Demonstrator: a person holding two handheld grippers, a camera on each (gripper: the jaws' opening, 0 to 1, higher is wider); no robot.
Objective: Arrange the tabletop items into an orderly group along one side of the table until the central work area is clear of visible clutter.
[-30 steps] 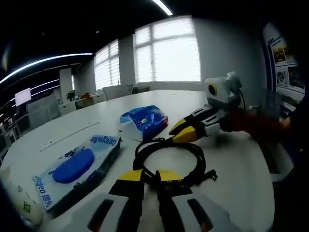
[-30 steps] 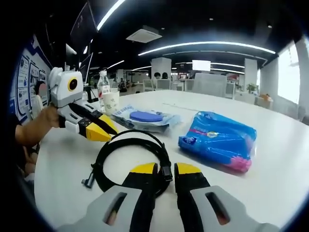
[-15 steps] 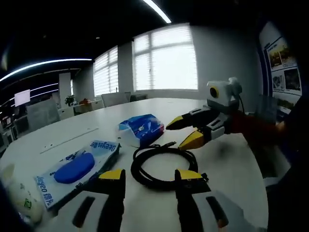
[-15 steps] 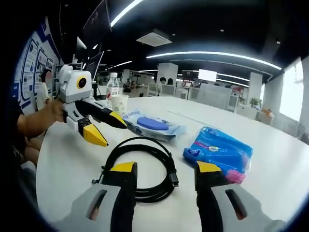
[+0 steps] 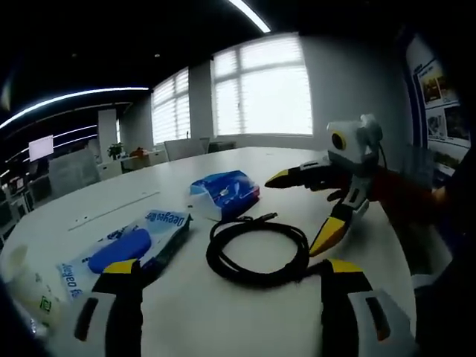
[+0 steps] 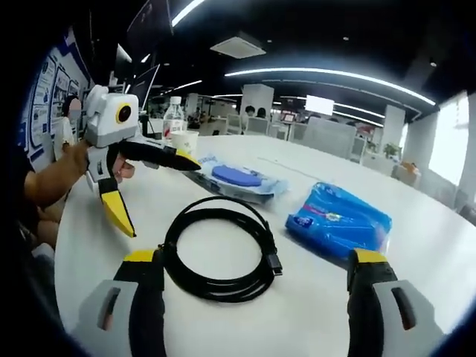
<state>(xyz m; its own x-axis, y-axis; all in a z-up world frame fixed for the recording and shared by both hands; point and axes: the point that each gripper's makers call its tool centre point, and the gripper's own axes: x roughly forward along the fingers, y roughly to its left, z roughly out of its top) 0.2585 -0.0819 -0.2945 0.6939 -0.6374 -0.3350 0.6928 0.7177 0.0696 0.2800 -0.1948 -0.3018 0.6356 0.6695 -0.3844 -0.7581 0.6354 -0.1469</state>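
Hand-held gripper (image 6: pixel 253 260) spread, cable (image 6: pixel 219 247) between jaws

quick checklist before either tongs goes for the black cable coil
1. Left tongs open: ok, jaws spread wide at the coil's near edge.
2. Right tongs open: ok, jaws spread on either side of the coil.
3. Black cable free: ok, it lies coiled flat on the white table, touching no other item.
4. Cable held: not ok, neither tongs grips it.
5. Blue pouch apart from the coil: ok, a gap of bare table shows.
6. Wipes pack apart from the coil: ok.
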